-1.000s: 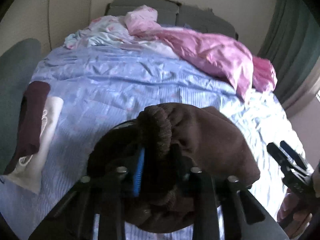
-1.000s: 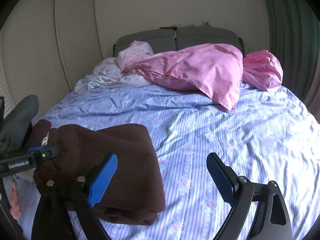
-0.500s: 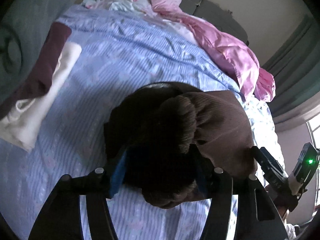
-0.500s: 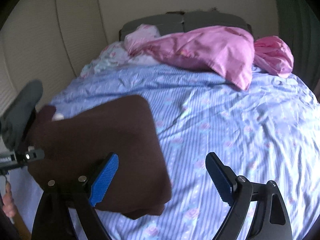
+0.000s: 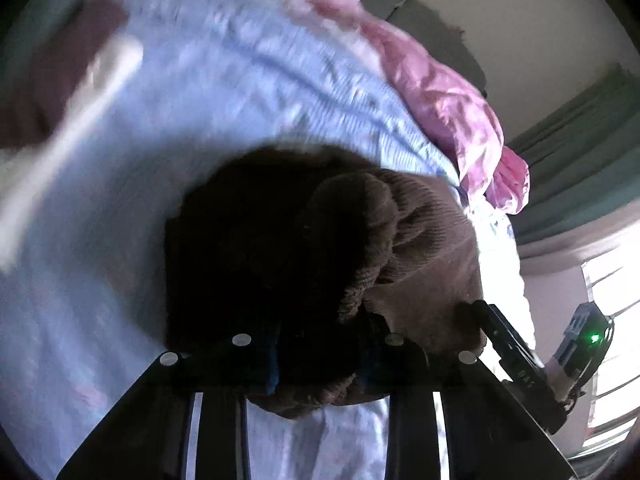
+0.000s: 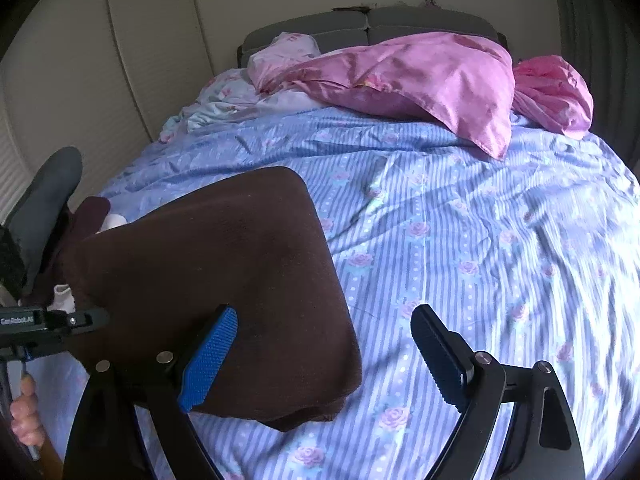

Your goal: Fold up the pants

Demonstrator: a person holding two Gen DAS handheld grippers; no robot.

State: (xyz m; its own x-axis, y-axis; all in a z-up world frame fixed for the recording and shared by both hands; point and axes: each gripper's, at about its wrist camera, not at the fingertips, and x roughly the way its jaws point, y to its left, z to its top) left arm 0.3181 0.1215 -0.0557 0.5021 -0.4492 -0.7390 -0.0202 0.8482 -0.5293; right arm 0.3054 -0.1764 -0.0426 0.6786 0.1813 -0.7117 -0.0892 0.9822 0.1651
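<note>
While the left gripper [image 5: 316, 364] is clenching the folded brown pants [image 6: 224, 280] above the bed [image 6: 460, 240], the right gripper [image 6: 324, 352] is hovering released at their 3 o'clock.

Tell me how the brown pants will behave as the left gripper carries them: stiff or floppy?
Likely floppy: the pants bunch thickly where the left gripper clamps them, and the rest drapes free. Probably grippy rather than slippery, given the ribbed knit. The folds may sag open, since the right gripper stands open and gives no support.
</note>
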